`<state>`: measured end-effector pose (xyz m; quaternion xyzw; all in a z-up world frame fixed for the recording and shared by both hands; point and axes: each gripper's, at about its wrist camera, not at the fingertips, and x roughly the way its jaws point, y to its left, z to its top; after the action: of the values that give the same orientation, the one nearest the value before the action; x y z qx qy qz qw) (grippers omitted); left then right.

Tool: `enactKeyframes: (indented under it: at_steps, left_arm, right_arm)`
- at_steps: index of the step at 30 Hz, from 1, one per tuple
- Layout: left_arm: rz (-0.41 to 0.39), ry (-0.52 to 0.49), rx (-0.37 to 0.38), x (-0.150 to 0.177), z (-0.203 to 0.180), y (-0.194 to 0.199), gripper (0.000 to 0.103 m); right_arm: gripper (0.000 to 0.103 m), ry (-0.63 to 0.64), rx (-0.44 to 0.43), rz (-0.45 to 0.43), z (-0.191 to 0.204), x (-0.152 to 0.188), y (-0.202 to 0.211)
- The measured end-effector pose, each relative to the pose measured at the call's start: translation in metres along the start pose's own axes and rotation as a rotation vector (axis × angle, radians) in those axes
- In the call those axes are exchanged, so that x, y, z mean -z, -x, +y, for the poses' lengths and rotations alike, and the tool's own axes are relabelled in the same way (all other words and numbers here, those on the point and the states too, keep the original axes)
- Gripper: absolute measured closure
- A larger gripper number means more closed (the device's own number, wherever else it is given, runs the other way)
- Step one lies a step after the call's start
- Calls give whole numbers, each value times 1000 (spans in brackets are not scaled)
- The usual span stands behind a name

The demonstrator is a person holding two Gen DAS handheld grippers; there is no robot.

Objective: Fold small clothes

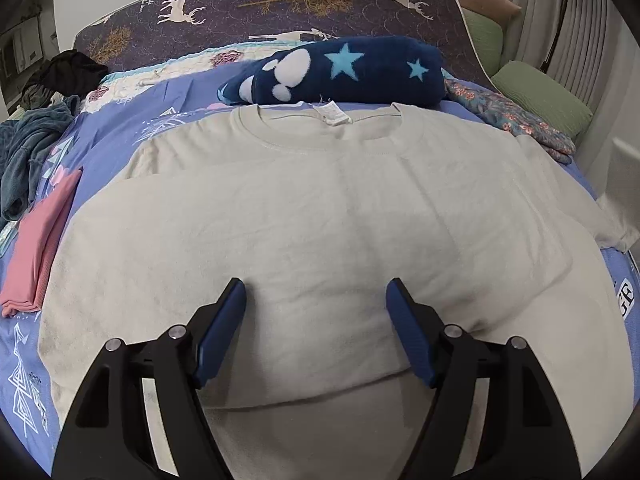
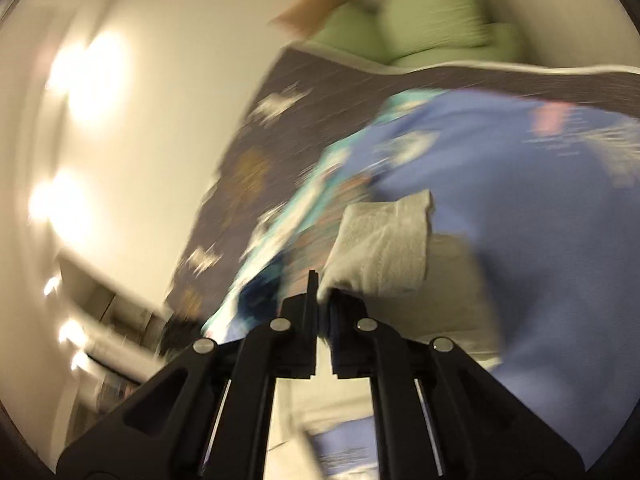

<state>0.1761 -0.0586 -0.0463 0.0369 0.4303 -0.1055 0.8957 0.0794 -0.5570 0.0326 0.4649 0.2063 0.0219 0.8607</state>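
Observation:
A cream T-shirt (image 1: pixel 320 208) lies flat on the blue bedspread (image 1: pixel 120 132), collar and label at the far end, its near hem folded up over the body. My left gripper (image 1: pixel 316 286) hovers just over the shirt's lower middle, open, with nothing between its blue pads (image 1: pixel 224 328). In the blurred right wrist view, my right gripper (image 2: pixel 320 280) is shut on the shirt's sleeve (image 2: pixel 380 240). The sleeve is lifted and stands up from the closed jaws above the bedspread (image 2: pixel 520 220).
A folded pink garment (image 1: pixel 36 248) lies left of the shirt, with a teal heap (image 1: pixel 28 160) beyond it. A rolled dark blue star blanket (image 1: pixel 340 72) sits behind the collar. Green pillows (image 1: pixel 540 96) and a floral cloth (image 1: pixel 512 120) lie at the far right.

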Motion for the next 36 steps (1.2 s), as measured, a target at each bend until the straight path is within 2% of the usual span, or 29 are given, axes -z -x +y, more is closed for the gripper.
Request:
enactKeyframes:
  at_steps: [4, 8, 12, 15, 17, 18, 19, 21, 22, 24, 26, 28, 29, 33, 36]
  left_arm:
    - [-2, 6, 11, 0, 1, 0, 29]
    - [-10, 31, 44, 0, 6, 2, 28]
    - [-22, 76, 103, 1, 16, 3, 28]
    - [-33, 119, 157, 1, 24, 5, 29]
    - [-49, 160, 176, 1, 31, 8, 37]
    - [-52, 199, 204, 2, 37, 10, 52]
    - [-44, 243, 262, 1, 43, 9, 64]
    - [-1, 346, 429, 1, 54, 3, 70]
    - [14, 371, 471, 1, 55, 0, 70]
    - [24, 364, 487, -1, 51, -2, 70]
    - [18, 330, 477, -1, 45, -2, 70]
    - [12, 334, 502, -1, 43, -3, 66]
    - [9, 335, 507, -1, 44, -3, 65]
    - [-4, 330, 505, 1, 43, -3, 63]
    - [-6, 339, 528, -1, 44, 0, 60]
  right_arm:
    - [96, 115, -137, 144, 73, 44, -59]
    - [95, 242, -193, 288, 128, 104, -118]
    - [95, 354, -187, 421, 155, 160, -159]
    - [95, 441, -140, 508, 159, 198, -177]
    - [95, 489, -103, 541, 158, 221, -177]
    - [95, 505, -91, 551, 156, 234, -173]
    - [94, 524, -80, 561, 154, 240, -174]
    - [94, 573, -61, 566, 153, 252, -170]
    - [93, 602, -50, 566, 154, 256, -169]
    - [88, 662, -36, 568, 158, 264, -170]
    - [74, 743, -37, 574, 163, 272, -168]
    - [62, 797, -26, 574, 161, 275, -167]
    - [61, 804, -16, 566, 159, 273, -166]
    - [58, 689, 11, 508, 146, 253, -165]
    - [58, 634, -4, 523, 142, 248, -176]
